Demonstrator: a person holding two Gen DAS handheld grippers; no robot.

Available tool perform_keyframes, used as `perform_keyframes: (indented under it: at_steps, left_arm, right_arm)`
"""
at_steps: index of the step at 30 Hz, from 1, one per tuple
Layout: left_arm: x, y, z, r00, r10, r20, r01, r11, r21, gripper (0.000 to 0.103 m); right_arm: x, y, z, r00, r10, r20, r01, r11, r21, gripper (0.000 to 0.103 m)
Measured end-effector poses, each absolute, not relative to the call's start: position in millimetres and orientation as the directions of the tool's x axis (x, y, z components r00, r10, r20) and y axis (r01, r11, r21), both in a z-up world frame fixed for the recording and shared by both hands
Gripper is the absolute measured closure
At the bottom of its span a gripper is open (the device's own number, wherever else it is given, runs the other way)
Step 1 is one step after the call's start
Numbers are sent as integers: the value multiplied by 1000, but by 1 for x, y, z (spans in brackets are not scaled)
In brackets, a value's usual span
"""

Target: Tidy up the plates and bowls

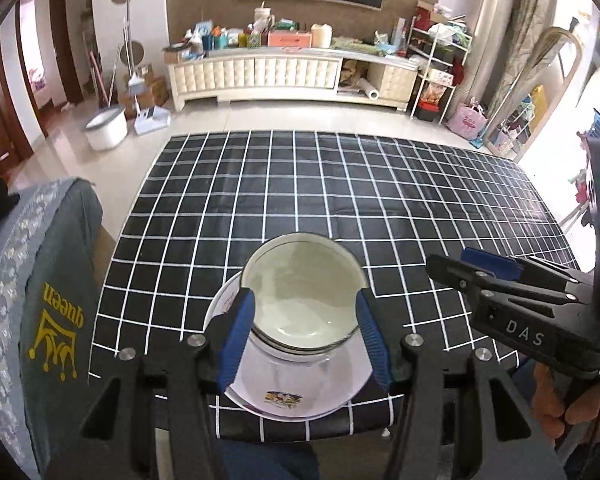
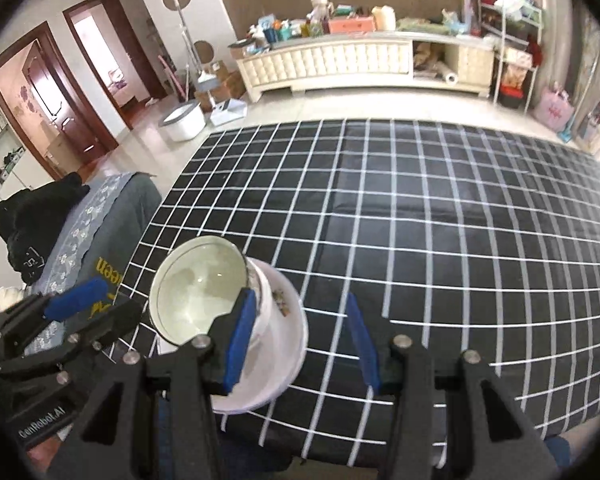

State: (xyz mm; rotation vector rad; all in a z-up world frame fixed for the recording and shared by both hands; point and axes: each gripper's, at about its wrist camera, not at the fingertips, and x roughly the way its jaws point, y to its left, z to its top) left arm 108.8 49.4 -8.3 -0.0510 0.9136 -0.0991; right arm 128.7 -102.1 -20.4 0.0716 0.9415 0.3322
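A white bowl, stacked on at least one more, stands on a white plate with a small picture on its rim, near the front edge of the checked table. My left gripper is open, its blue fingers on either side of the bowl stack with small gaps. My right gripper is open and empty, just right of the bowl and plate. It shows in the left wrist view at the right, and the left gripper shows in the right wrist view.
A black tablecloth with white grid lines covers the table. A chair with a grey-green cover stands at the table's left side. A white cabinet with clutter and a white basin stand on the floor beyond.
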Motion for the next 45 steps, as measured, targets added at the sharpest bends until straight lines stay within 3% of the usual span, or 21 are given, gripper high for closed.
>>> perform_keyframes:
  at_steps: [17, 21, 25, 28, 30, 33, 45]
  left_arm:
    - [40, 22, 29, 741, -111, -662, 63, 993, -95, 53]
    - [20, 18, 35, 761, -103, -641, 65, 995, -81, 39]
    - [-3, 12, 45, 798, -72, -599, 63, 997, -37, 25]
    - [-22, 11, 52, 829, -63, -556, 54, 998, -32, 21]
    - [-32, 10, 55, 838, -74, -541, 68, 997, -31, 19]
    - [-43, 4, 58, 845, -108, -524, 117, 993, -15, 0]
    - [-72, -7, 54, 858, -50, -512, 72, 997, 23, 0]
  right_arm:
    - [66, -140, 18, 695, 203, -690, -188, 977, 99, 51]
    - [47, -139, 26, 733, 187, -654, -192, 979, 65, 51]
    - [26, -141, 33, 773, 170, -611, -189, 981, 34, 42]
    - [8, -143, 37, 809, 158, -567, -186, 982, 9, 34]
    - [-4, -145, 40, 833, 152, -532, -178, 984, 3, 21]
    - [-17, -152, 43, 850, 168, -500, -178, 984, 27, 7]
    - [-56, -159, 43, 884, 123, -450, -154, 988, -31, 0]
